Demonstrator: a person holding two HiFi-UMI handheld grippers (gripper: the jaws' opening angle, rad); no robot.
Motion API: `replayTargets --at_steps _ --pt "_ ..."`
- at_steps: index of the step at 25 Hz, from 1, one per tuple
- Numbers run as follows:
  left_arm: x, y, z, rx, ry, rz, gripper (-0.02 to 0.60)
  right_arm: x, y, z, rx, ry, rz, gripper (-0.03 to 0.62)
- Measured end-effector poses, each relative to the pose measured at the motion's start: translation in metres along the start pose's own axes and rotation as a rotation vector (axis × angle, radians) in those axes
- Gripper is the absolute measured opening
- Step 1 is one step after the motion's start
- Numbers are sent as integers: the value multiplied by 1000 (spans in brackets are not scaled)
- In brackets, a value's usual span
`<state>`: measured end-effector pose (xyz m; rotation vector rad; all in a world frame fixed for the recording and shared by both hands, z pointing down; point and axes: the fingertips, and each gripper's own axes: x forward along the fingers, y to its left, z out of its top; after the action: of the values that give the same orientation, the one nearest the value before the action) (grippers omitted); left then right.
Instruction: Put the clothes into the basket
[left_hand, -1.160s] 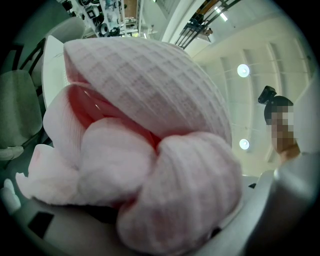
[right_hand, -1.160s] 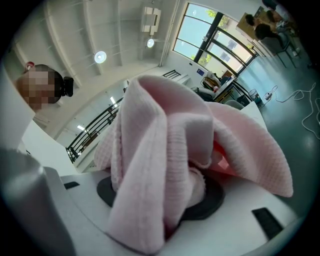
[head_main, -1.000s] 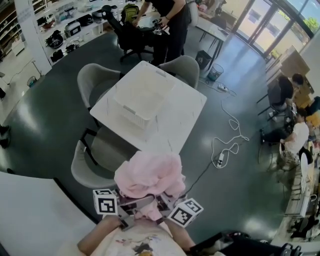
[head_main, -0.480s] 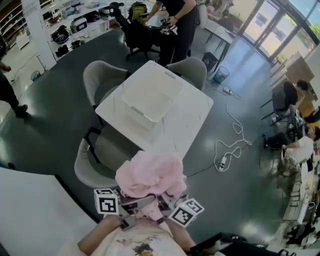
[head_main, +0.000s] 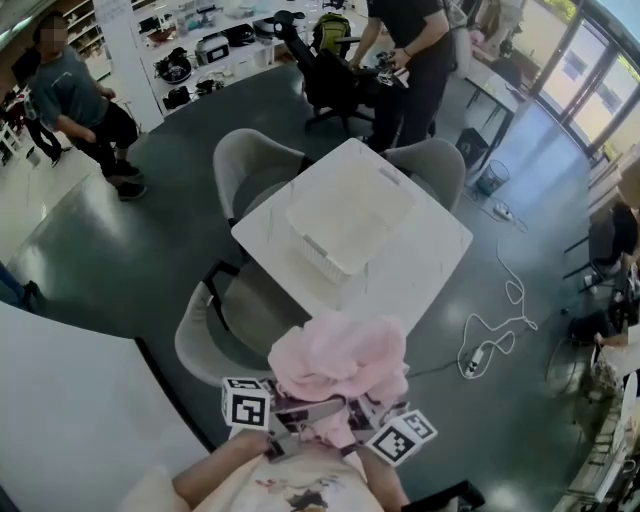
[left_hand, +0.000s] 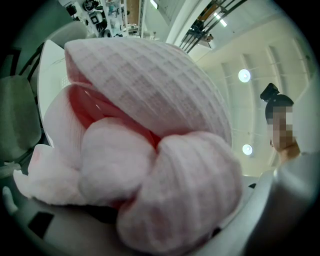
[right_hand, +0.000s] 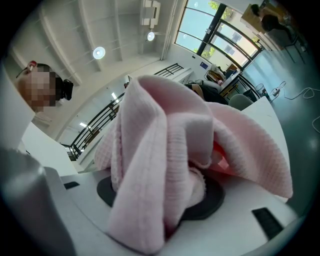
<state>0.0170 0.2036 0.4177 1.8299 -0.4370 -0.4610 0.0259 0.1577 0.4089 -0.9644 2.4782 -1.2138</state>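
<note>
A bundle of pink clothes (head_main: 340, 362) hangs in the air close to the person's chest, held between both grippers. The left gripper (head_main: 290, 420) and the right gripper (head_main: 362, 418) grip it from below, their marker cubes showing on either side. Pink knit fills the left gripper view (left_hand: 150, 150) and hides those jaws. In the right gripper view the cloth (right_hand: 160, 175) is bunched down between the jaws. Ahead, the white basket (head_main: 325, 258) stands on a white square table (head_main: 430, 270), apart from the bundle and with nothing showing in it.
Grey chairs (head_main: 255, 170) (head_main: 215, 335) (head_main: 432, 165) ring the table. One person (head_main: 410, 50) stands behind it, another (head_main: 85, 105) at the far left. A white cable (head_main: 500, 320) lies on the dark floor at the right. A curved white counter (head_main: 70, 420) is at lower left.
The table and basket have shifted right and grown a little larger in the head view. A person has appeared at the upper left. The pink bundle stays gripped the same way.
</note>
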Motion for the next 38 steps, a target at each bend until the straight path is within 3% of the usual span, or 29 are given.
replayTargets --at_steps 13,18,30,38 --pt "73 7 98 39 -90 55 400 70 -37 92 -8 65 104 224" --pt "85 27 119 43 -112 121 400 93 -52 112 -5 97 142 224" --pt "131 26 218 168 -153 135 390 166 -67 182 -112 156 294 224" --pt "153 29 278 249 -201 171 381 209 -75 227 -122 146 368 225"
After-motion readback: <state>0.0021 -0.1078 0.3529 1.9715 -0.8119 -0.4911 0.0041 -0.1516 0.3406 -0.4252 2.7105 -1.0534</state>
